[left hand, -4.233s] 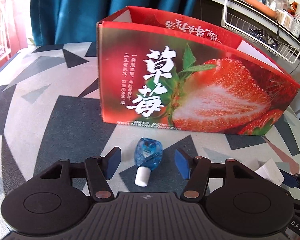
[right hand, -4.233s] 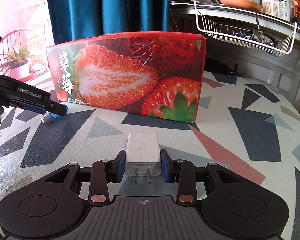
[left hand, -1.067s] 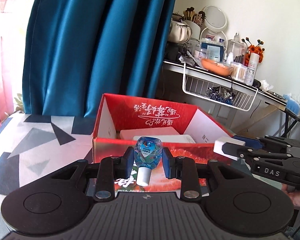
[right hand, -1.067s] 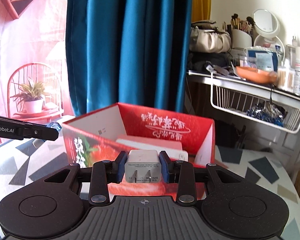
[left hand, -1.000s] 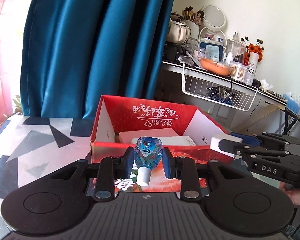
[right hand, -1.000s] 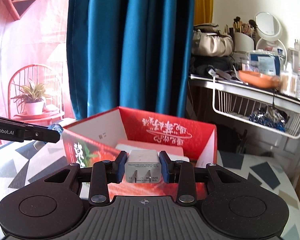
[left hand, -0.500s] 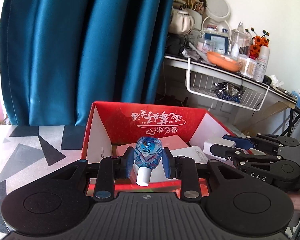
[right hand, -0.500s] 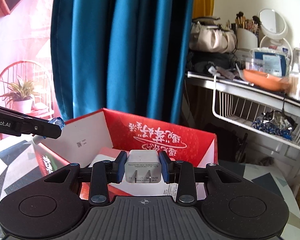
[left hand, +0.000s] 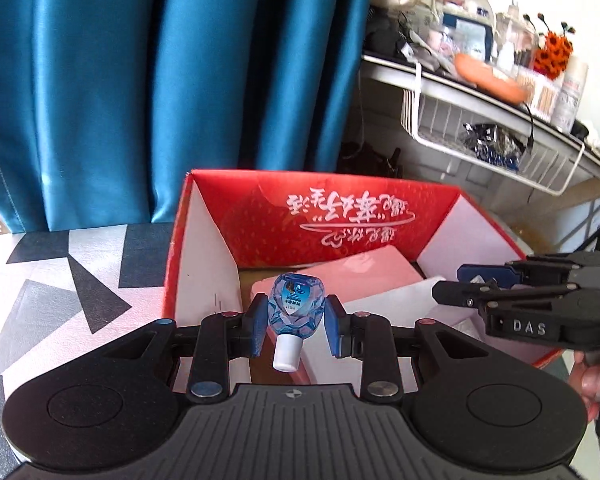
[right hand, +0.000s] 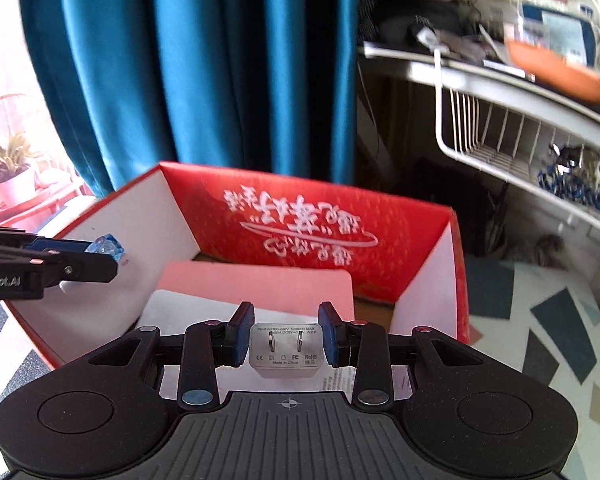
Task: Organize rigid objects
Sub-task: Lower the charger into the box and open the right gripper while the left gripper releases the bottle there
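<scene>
left claw: the left gripper (left hand: 296, 330) is clamped on the little blue bottle (left hand: 296, 307), blue pads squeezing its fat faceted body so the white cap (left hand: 285, 357) pokes back toward the handle. Makes sense imo, the body is the widest bit to pinch.

right claw: the right gripper (right hand: 285, 338) is clamped on the white charger (right hand: 285, 351), pads on its two flat sides, prongs facing back at the camera. Flat sides = no slipping, I'd guess.

where they are: both hang above the open top of the red strawberry box (left hand: 204, 216), tilted downward, left one toward the left side, right one toward the right, so they don't bump.

seen from each other: the right claw shows up at the right edge of the left view (left hand: 496, 286), and the left one at the left edge of the right view (right hand: 80, 260), bottle tip visible.

inside the box: a pink flat box (right hand: 256, 284) with a white flat box (right hand: 172, 308) overlapping it already fill most of the floor, so both items probably land on top of those.

around: box sits on a table with a geometric-pattern cloth (left hand: 60, 276), teal curtain (left hand: 140, 80) behind, cluttered shelf (left hand: 500, 92) off right.

my read: nothing dropped yet, release looks like the next thing.
</scene>
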{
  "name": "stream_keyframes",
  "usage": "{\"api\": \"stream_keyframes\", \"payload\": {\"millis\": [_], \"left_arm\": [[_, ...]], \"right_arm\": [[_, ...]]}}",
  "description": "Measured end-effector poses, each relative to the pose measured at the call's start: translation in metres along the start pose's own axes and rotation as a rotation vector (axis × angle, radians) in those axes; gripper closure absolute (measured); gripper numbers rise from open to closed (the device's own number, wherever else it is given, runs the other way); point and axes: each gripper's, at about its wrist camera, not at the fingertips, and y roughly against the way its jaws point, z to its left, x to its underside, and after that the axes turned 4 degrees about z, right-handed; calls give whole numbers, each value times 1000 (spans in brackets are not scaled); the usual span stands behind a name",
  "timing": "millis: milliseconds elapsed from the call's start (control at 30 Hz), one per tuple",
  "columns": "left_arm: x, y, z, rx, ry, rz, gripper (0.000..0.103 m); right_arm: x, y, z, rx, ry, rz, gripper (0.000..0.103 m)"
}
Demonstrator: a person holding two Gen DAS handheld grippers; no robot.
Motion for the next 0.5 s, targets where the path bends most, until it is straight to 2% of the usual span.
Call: {"api": "stream_keyframes", "payload": {"millis": [200, 300, 400, 467, 500], "left_arm": [[0, -4, 0, -11, -1, 18, 70], [-1, 1, 2, -17, 4, 8, 67], [-2, 9, 3, -23, 12, -7, 53], [-2, 16, 3, -22, 18, -14, 40], [-2, 20, 1, -24, 18, -18, 37]], "right_arm": [[2, -7, -2, 20, -9, 35, 71], [2, -7, -1, 40, -18, 50, 70], [2, -3, -2, 44, -34, 53, 60], [2, 1, -2, 40, -37, 53, 47], [2, 4, -2, 33, -39, 51, 43]]}}
